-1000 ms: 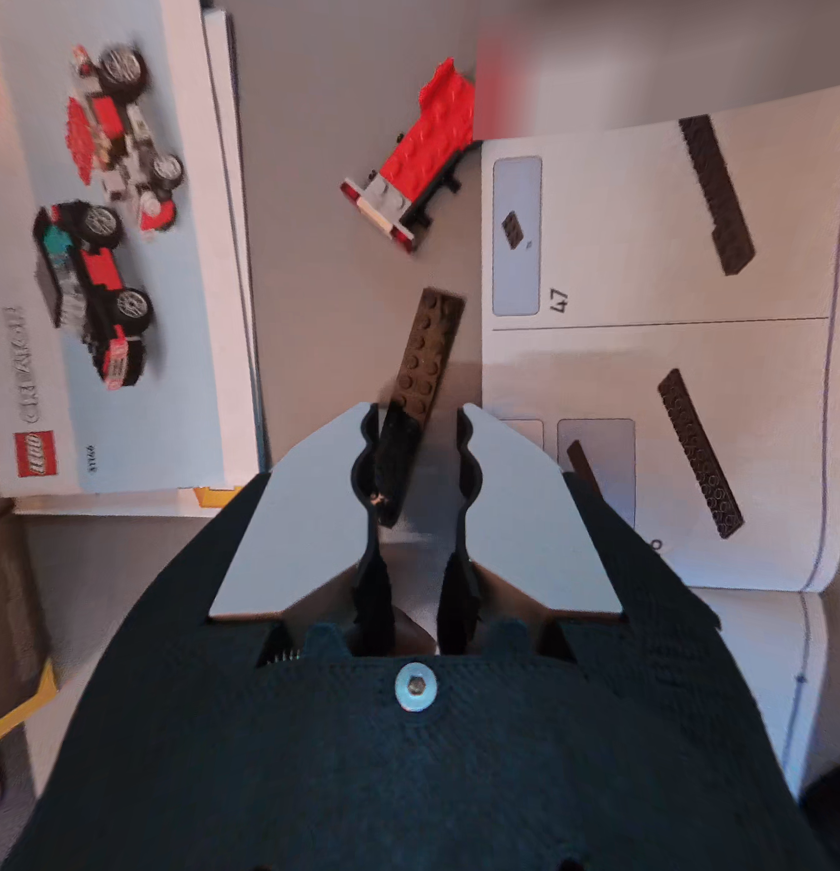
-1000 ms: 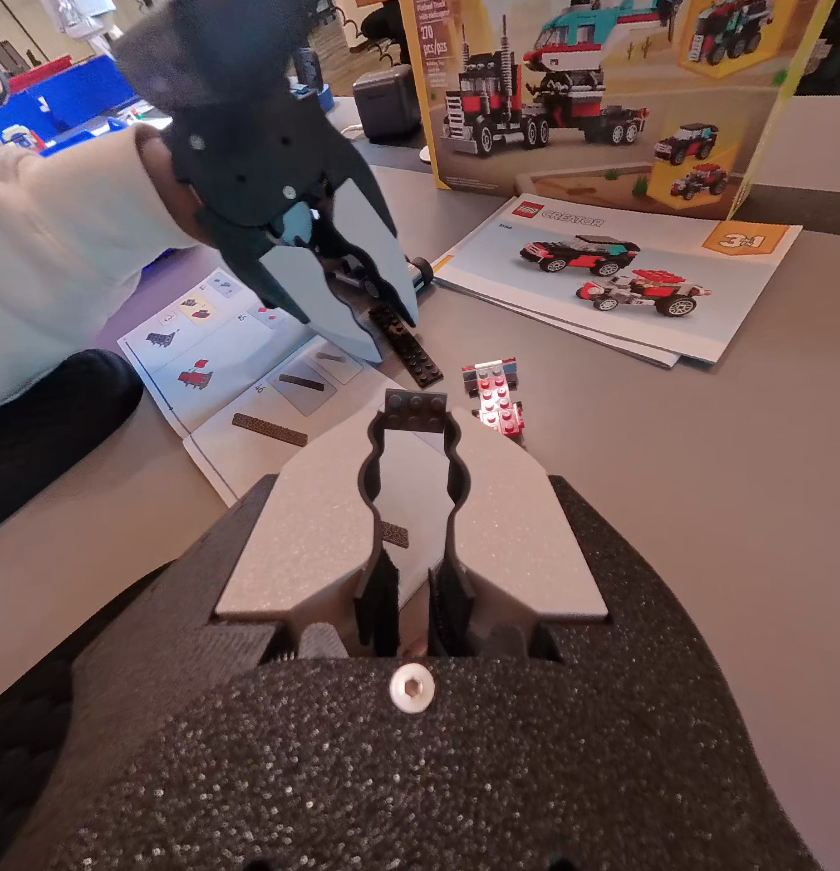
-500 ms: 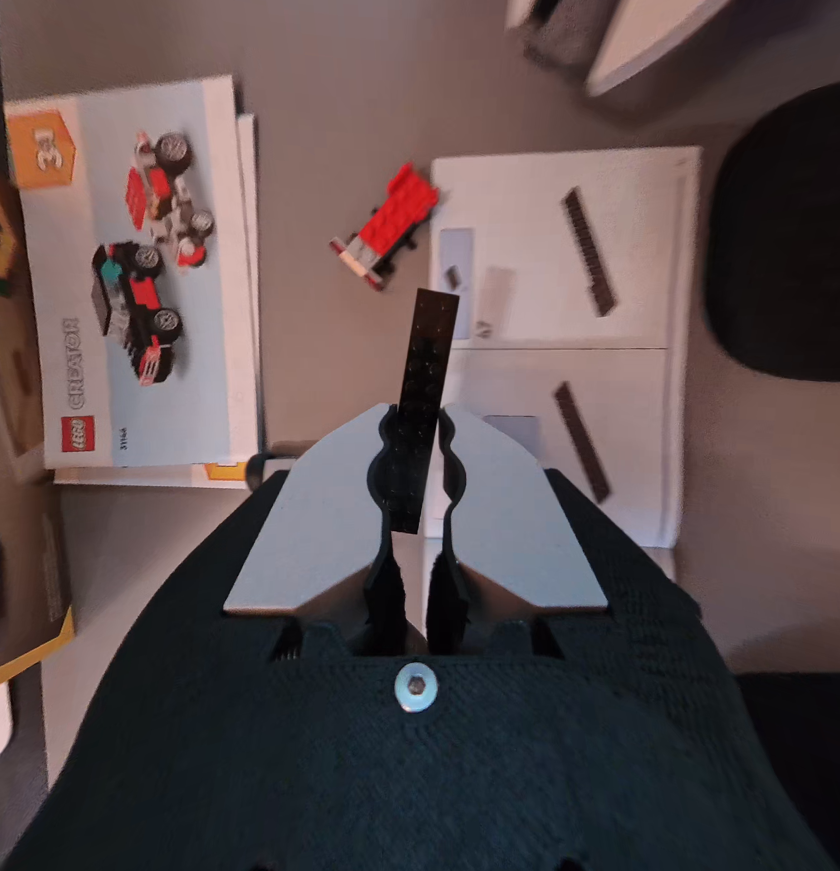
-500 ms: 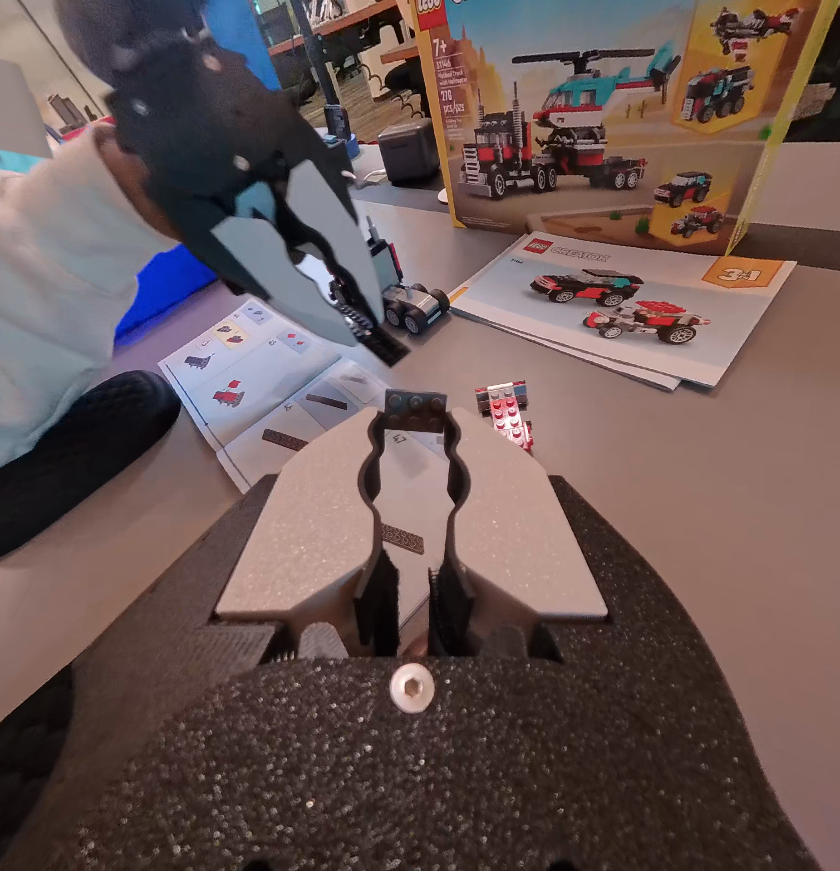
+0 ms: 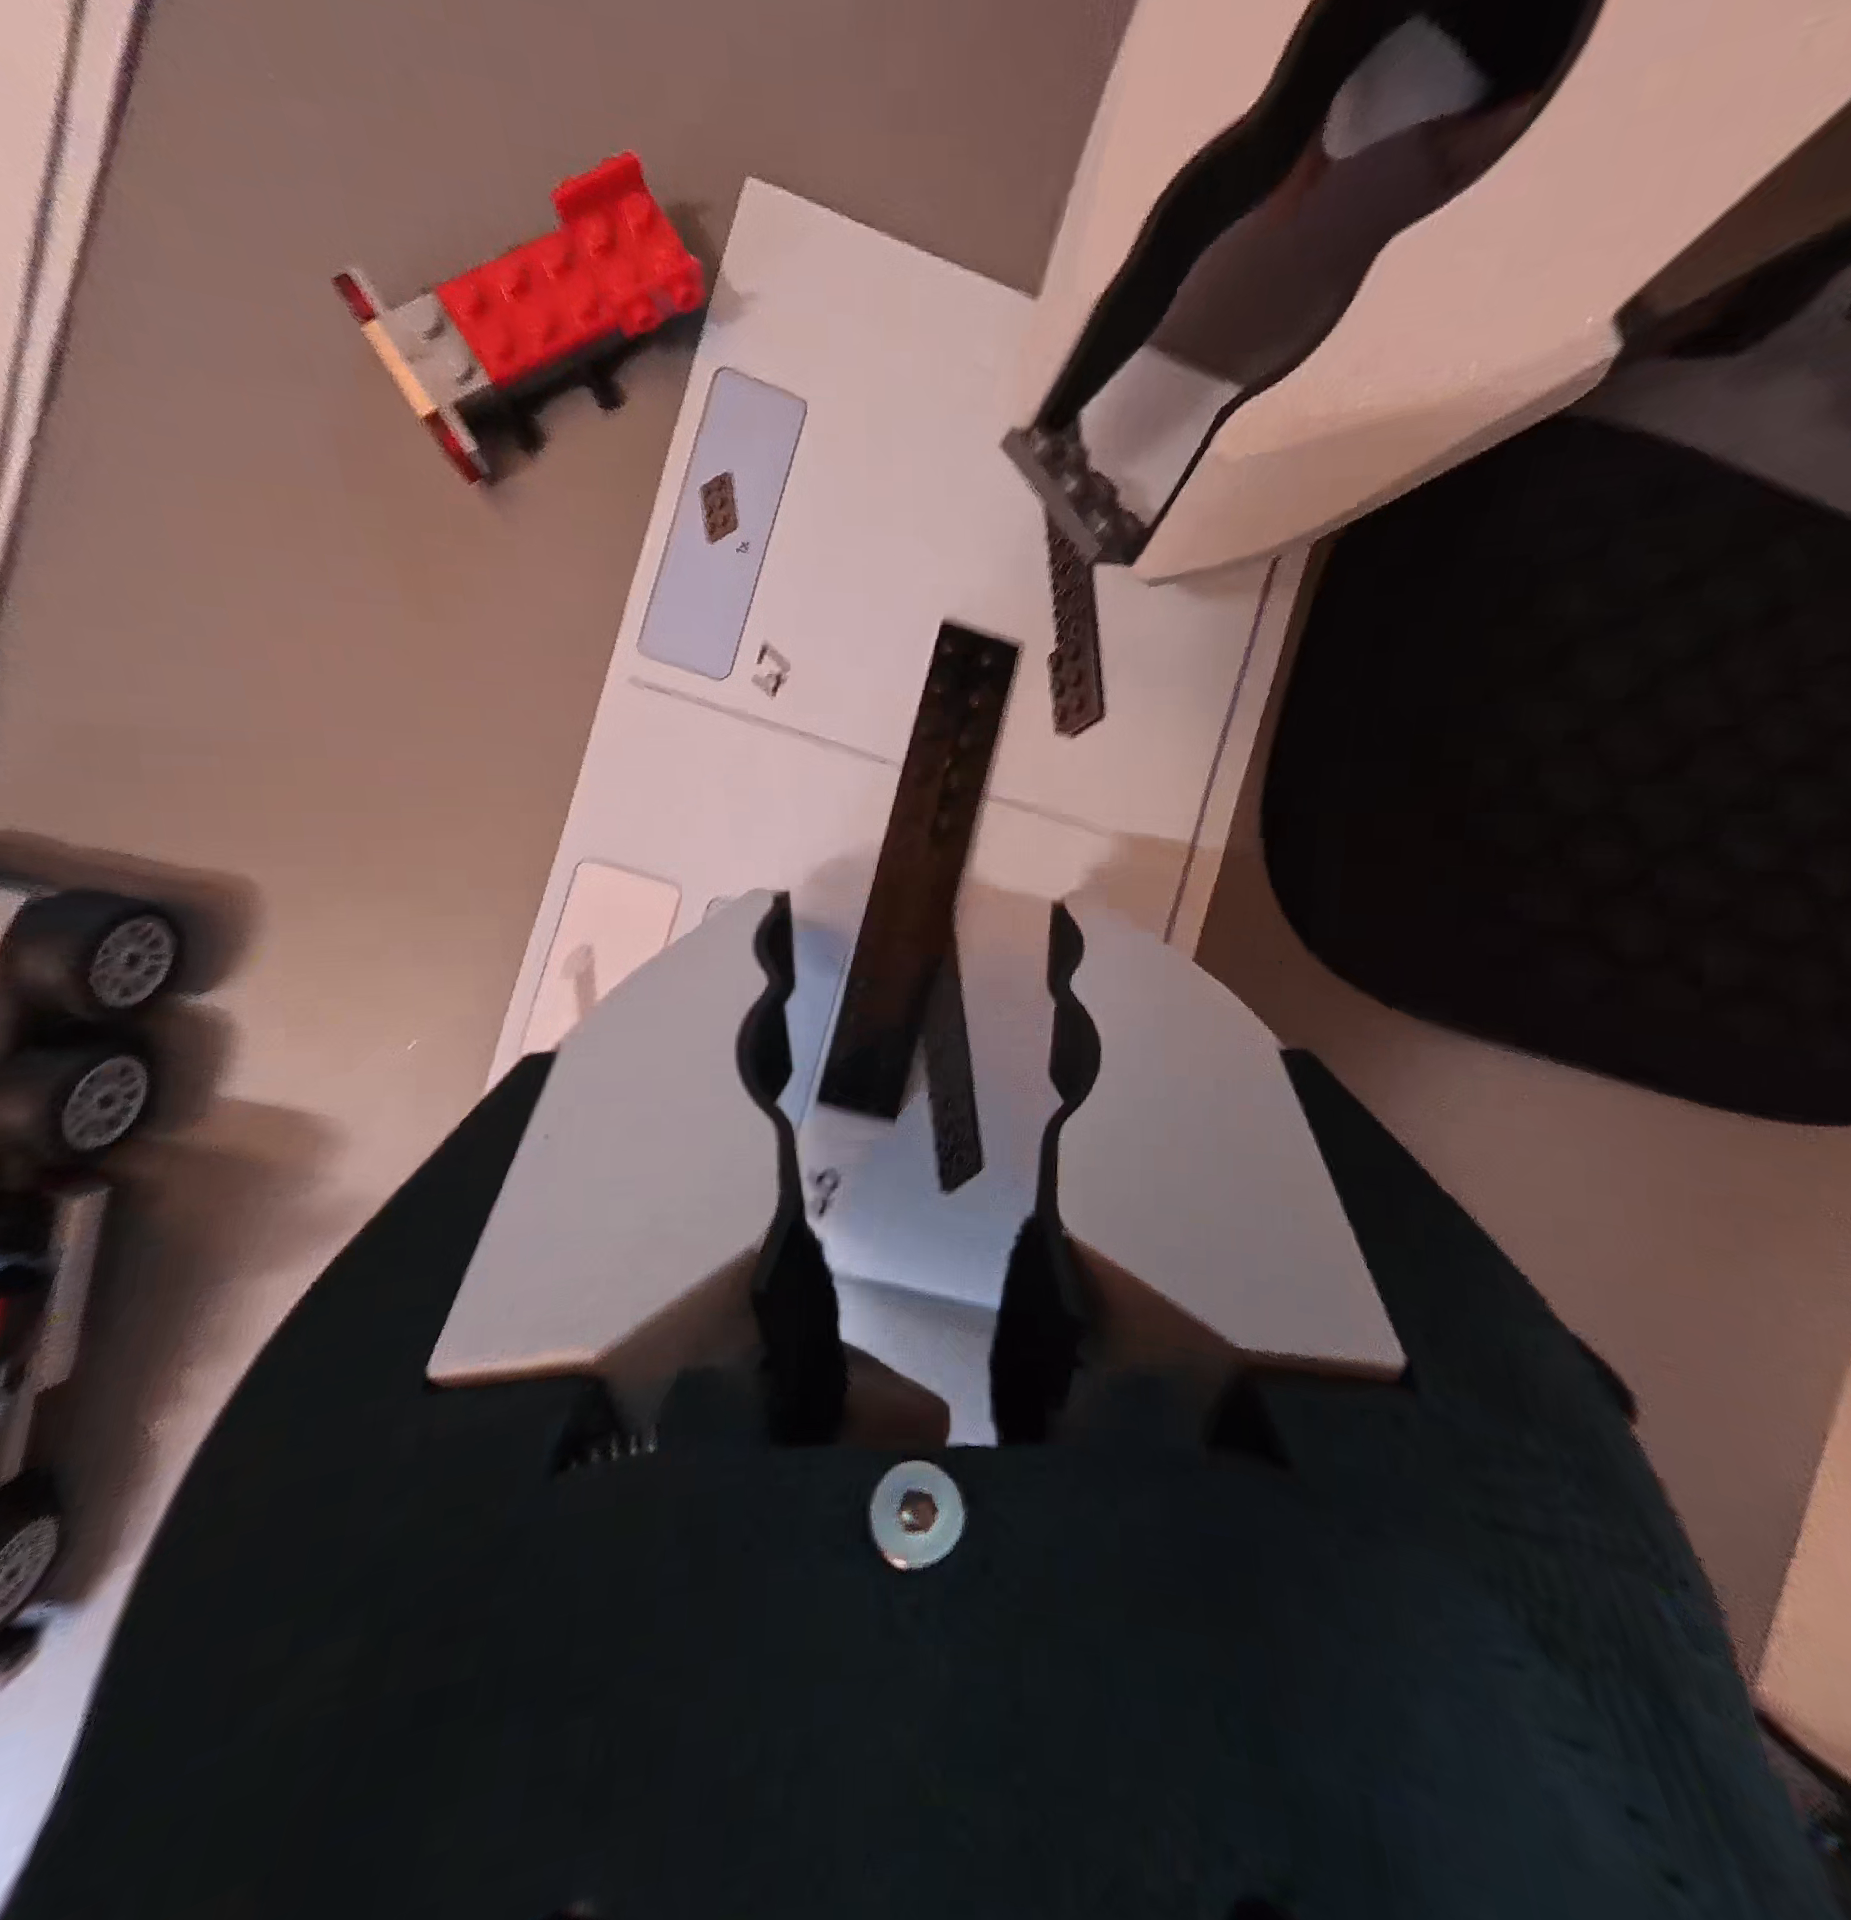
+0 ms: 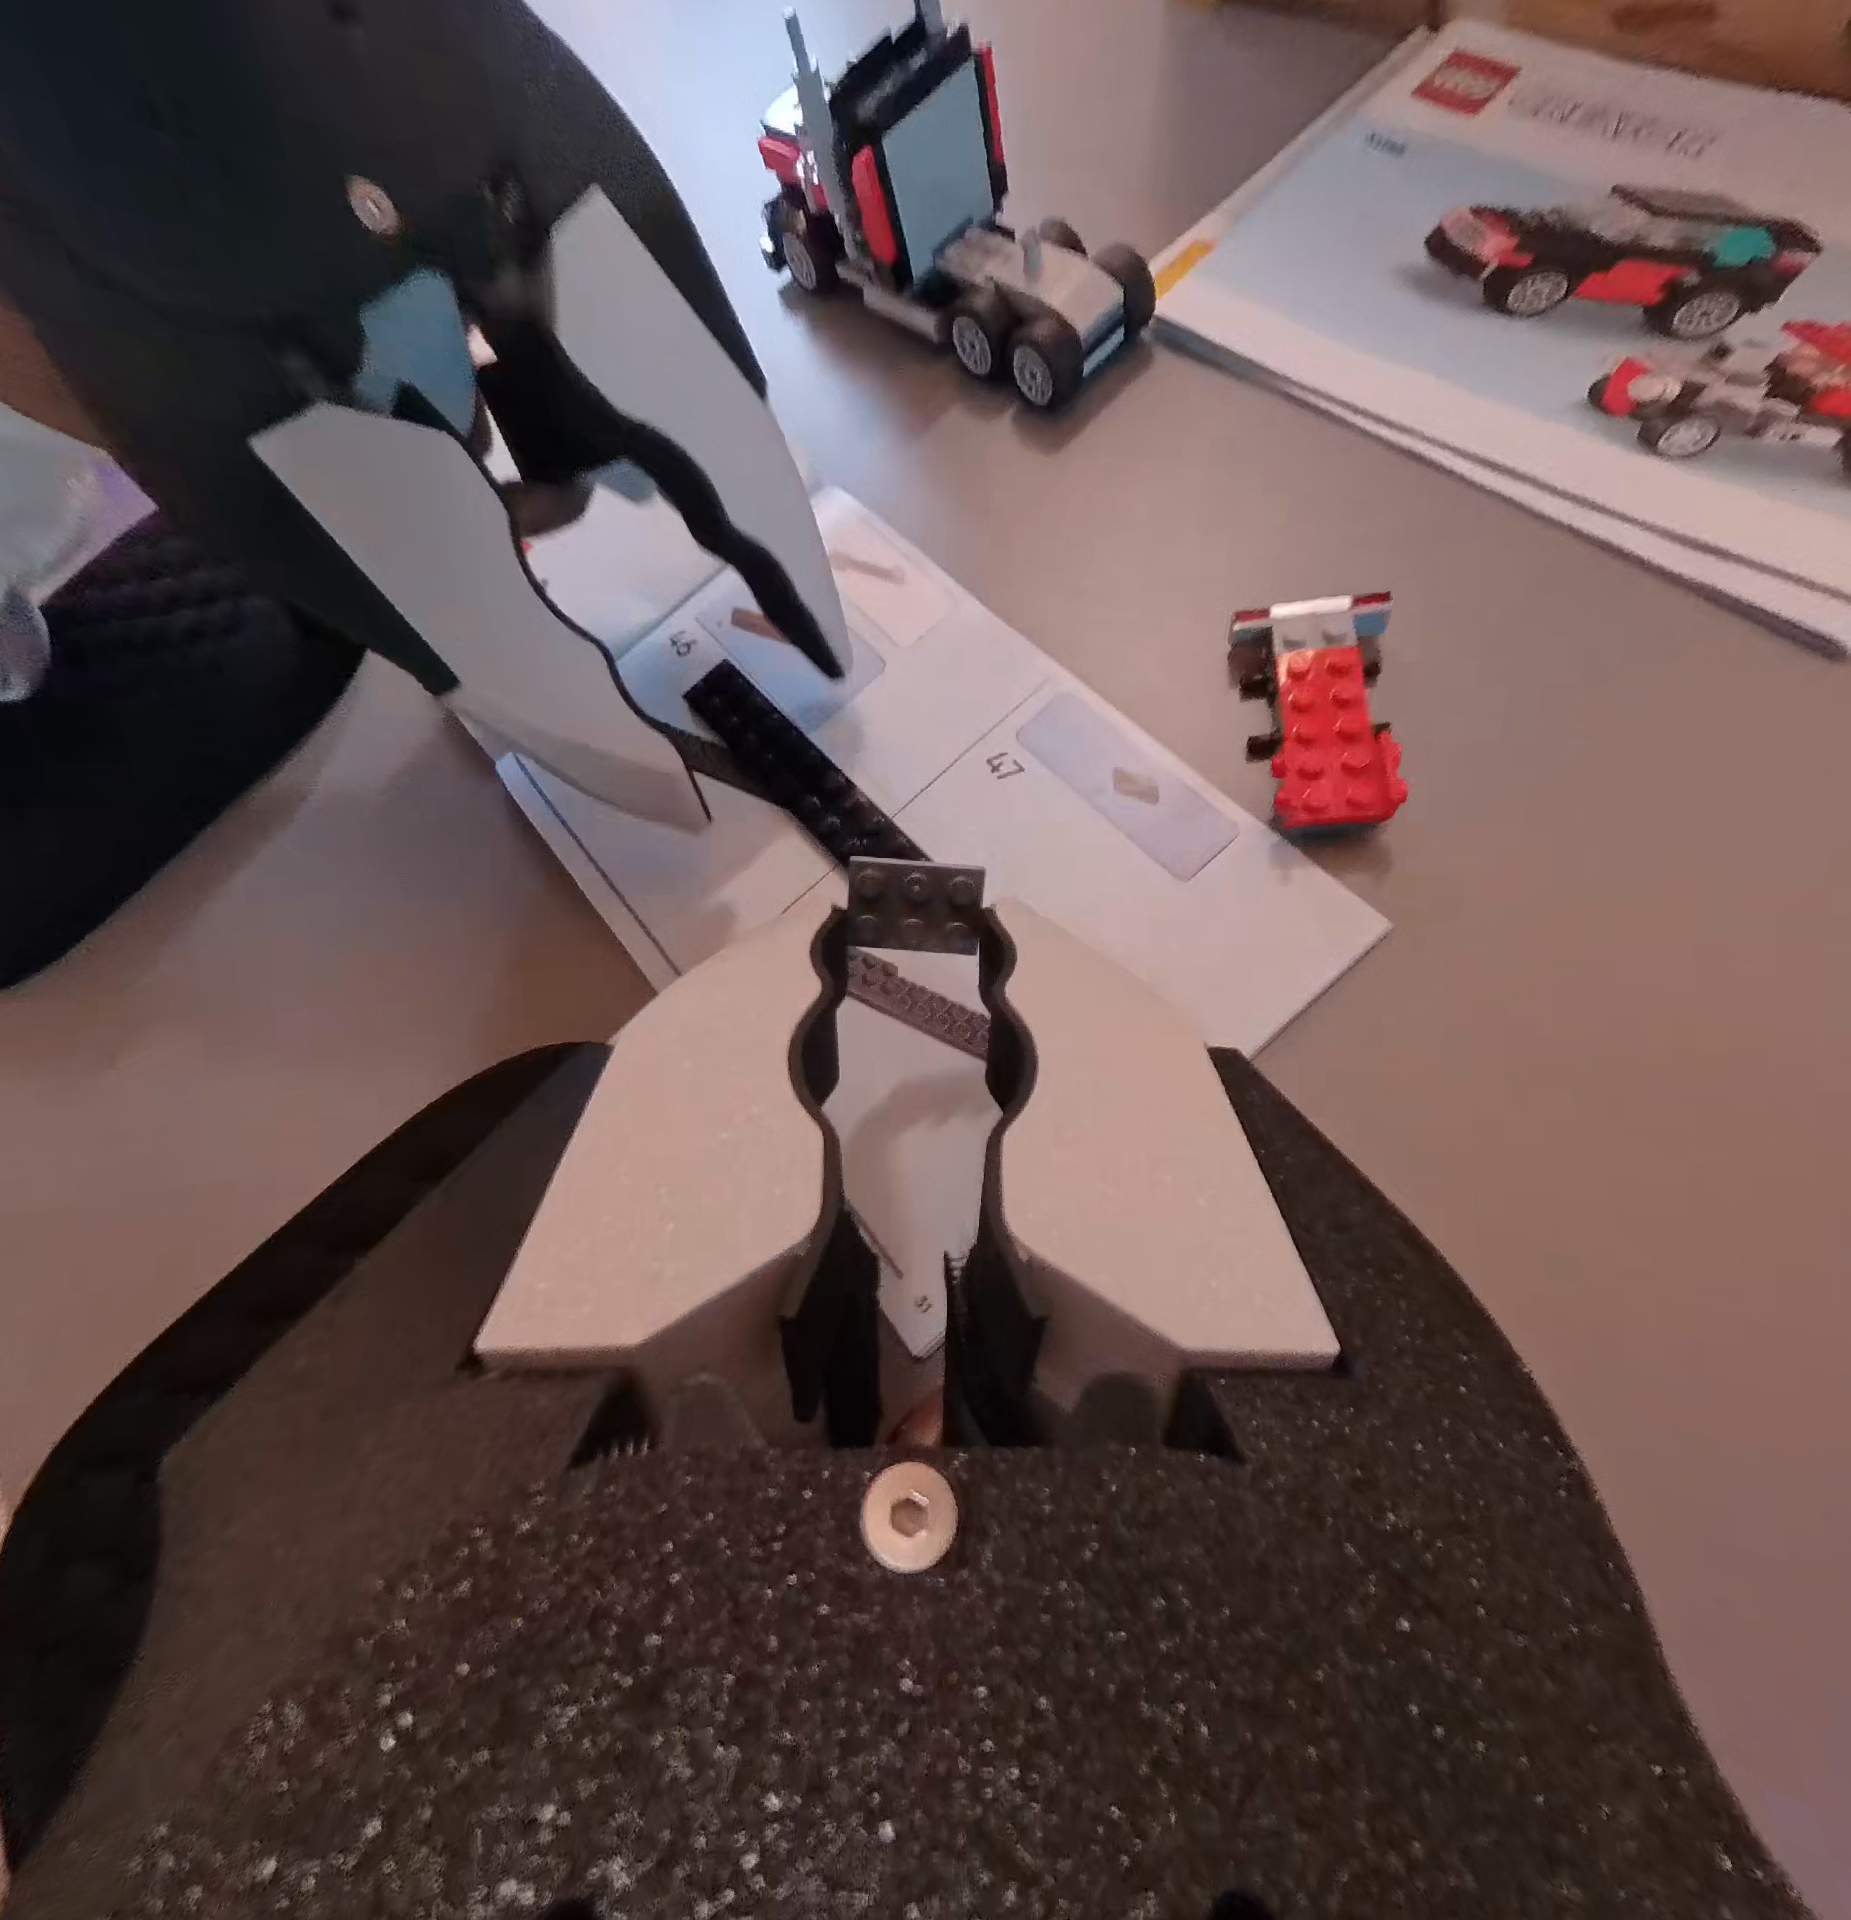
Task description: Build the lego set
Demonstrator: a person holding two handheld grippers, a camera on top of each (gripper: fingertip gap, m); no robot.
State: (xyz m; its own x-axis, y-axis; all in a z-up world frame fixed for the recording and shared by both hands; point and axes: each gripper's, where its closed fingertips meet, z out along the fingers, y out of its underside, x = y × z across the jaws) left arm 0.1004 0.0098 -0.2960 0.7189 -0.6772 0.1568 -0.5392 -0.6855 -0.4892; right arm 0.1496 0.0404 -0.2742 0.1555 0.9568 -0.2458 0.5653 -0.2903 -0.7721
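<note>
A: Progress as we read it: a truck cab (image 6: pixel 952 249) stands built on the table, and a small red and grey sub-assembly (image 6: pixel 1321 717) lies apart from it, near the open instruction booklet (image 6: pixel 1108 831). So part of the set is done, but these sections are not joined, and we judge a good deal is left.

B: Where is the piece in hand?

A: The long black plate (image 5: pixel 931 883) lies flat on the open booklet page. The left gripper (image 5: pixel 916 935) sits over its near end with jaws spread, neither finger touching it, so it grips nothing.

B: And the other?

A: The right gripper (image 6: pixel 916 914) is clamped at its tips on a small dark grey plate (image 6: pixel 916 904), two studs by three, studs up, held just short of the long plate's far end. We take attaching it as the next step.

B: Look of the long plate?

A: Thin, narrow, two rows of studs, matte black. Slight blur, so we cannot count the studs.
</note>
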